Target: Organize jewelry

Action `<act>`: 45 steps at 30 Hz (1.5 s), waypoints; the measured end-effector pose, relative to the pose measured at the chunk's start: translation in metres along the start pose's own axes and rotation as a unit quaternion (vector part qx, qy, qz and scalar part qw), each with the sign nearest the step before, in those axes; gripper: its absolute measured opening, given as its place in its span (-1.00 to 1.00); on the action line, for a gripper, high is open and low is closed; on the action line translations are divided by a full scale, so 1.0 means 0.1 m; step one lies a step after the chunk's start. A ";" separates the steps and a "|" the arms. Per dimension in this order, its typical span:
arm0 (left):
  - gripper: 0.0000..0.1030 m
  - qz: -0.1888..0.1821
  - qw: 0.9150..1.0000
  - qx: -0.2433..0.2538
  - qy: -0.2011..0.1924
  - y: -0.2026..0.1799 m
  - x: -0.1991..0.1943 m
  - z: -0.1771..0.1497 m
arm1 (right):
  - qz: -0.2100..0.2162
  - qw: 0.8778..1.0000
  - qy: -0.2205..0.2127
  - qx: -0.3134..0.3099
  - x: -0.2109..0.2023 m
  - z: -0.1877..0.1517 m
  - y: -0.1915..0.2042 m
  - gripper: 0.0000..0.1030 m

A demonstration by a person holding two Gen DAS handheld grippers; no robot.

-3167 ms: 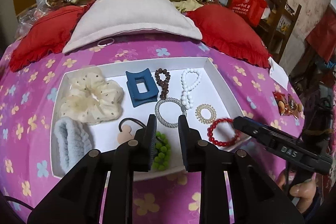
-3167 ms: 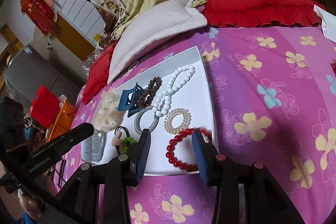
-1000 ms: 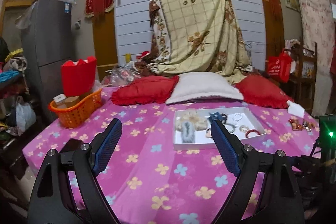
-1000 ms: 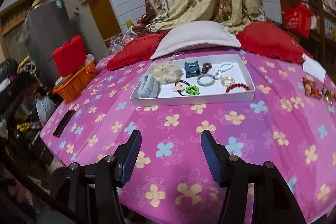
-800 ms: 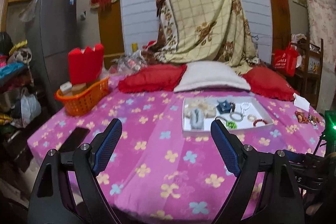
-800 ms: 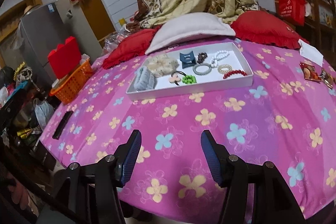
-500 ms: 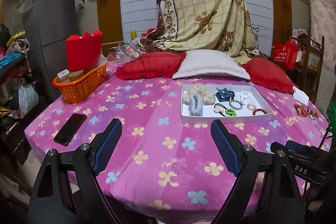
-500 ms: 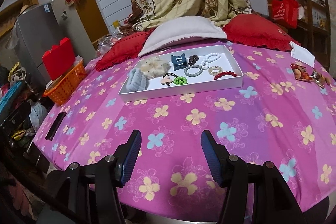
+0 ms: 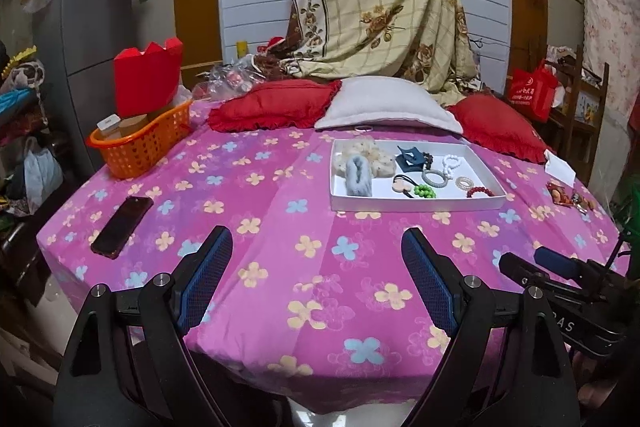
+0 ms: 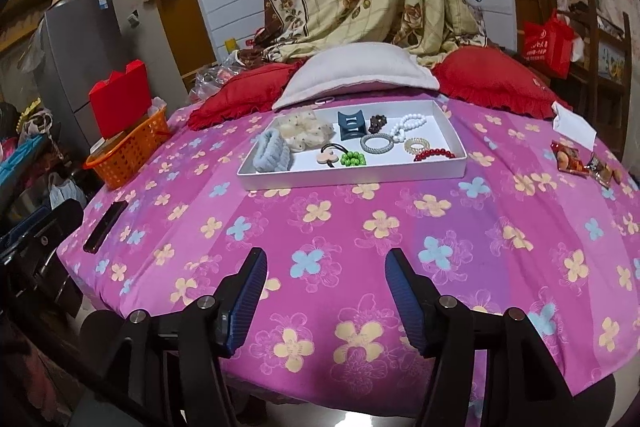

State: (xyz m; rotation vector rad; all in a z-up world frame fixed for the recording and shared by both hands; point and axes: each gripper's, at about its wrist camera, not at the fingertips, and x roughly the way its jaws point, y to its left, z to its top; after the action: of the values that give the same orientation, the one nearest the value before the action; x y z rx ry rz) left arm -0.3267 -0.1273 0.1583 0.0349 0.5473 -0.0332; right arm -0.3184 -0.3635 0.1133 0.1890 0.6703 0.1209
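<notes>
Bed (image 9: 280, 267) w/ tray (image 9: 416, 203), phone (image 9: 122, 226) (basket (image 9: 140, 147) too)

jewelry (image 10: 384, 143) fills white tray (image 10: 352, 179) (on bedspread).

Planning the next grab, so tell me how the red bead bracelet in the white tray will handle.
The red bead bracelet is probably floppy: separate round beads in a loop, likely to sag. The glossy beads may slip or roll. It lies near the white tray wall, so access looks tight.
</notes>
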 end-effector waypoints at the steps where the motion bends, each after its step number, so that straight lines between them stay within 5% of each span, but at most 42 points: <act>1: 0.68 0.004 1.000 0.000 -0.002 0.01 -0.01 0.00 | 0.000 1.000 -0.001 -0.002 -0.01 0.00 0.01 0.19; 45: 0.68 -0.001 0.998 0.011 0.065 -0.11 0.24 -0.19 | -0.025 0.999 0.020 -0.017 0.13 -0.12 0.03 0.31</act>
State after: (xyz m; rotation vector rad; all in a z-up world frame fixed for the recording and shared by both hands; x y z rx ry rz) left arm -0.3168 -0.1381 0.1292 0.0584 0.6770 -0.0398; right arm -0.3163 -0.3563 0.0969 0.1369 0.7113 0.0878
